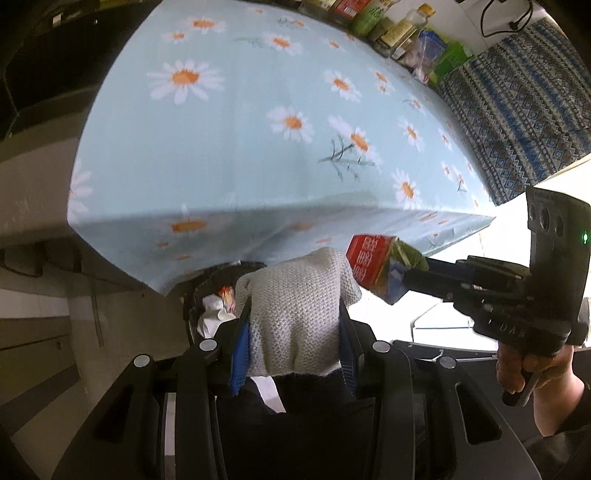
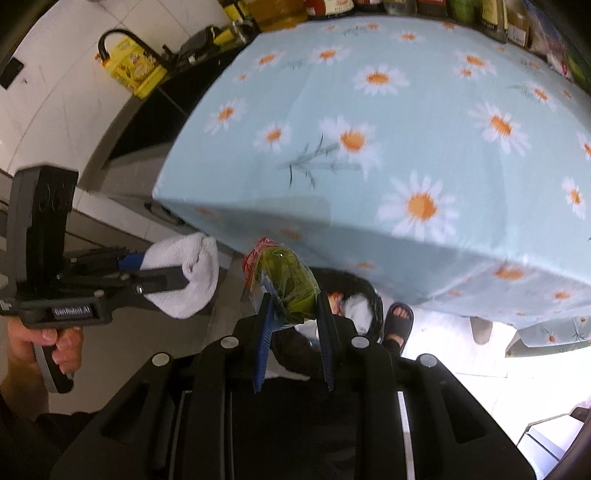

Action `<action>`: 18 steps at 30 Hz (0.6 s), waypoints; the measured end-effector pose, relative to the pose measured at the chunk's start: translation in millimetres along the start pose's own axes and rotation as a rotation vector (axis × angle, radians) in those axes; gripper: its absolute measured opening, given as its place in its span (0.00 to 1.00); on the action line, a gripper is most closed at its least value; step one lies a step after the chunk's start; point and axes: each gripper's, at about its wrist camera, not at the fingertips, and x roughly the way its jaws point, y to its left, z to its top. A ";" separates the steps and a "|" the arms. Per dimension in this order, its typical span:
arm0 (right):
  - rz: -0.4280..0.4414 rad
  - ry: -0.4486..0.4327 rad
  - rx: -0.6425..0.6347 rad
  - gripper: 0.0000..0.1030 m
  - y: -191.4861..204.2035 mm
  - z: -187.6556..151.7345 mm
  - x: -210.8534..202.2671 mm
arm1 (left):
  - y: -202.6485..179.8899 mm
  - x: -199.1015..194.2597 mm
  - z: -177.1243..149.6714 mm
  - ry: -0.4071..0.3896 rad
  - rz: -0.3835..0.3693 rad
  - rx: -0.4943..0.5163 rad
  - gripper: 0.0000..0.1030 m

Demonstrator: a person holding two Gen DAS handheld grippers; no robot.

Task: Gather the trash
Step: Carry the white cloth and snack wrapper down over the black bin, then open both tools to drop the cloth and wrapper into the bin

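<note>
Left gripper (image 1: 295, 325) clamped on a crumpled white knitted cloth (image 1: 295, 306), right gripper (image 2: 293, 314) pinching a crinkled red-and-green snack wrapper (image 2: 288, 280), both held off the daisy tablecloth's (image 2: 406, 129) edge above a black trash bin (image 2: 364, 291) holding white scraps.

Both wrist views look forward along their own fingers from just below and in front of the desk (image 1: 258, 122) edge, tilted up across its daisy cloth to the far row of bottles (image 2: 332, 5). Each catches the other gripper at its side — the right gripper (image 1: 397, 271) in the left view, the left gripper (image 2: 184, 275) in the right — and both share the black bin (image 2: 364, 291) under the desk's front edge, seen close.
</note>
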 end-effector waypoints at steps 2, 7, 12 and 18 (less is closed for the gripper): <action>0.005 0.029 0.006 0.24 -0.3 -6.3 8.7 | 2.4 6.2 -2.6 0.019 0.003 -0.004 0.37; 0.004 0.077 0.029 0.24 -6.8 -17.9 24.3 | 7.9 20.4 -4.7 0.059 0.010 -0.007 0.37; 0.006 0.126 0.054 0.25 -11.5 -30.5 42.1 | 13.0 32.7 -5.9 0.094 0.022 -0.015 0.37; 0.032 0.155 0.073 0.25 -10.5 -39.1 56.1 | 15.5 41.8 -4.8 0.127 0.036 -0.020 0.42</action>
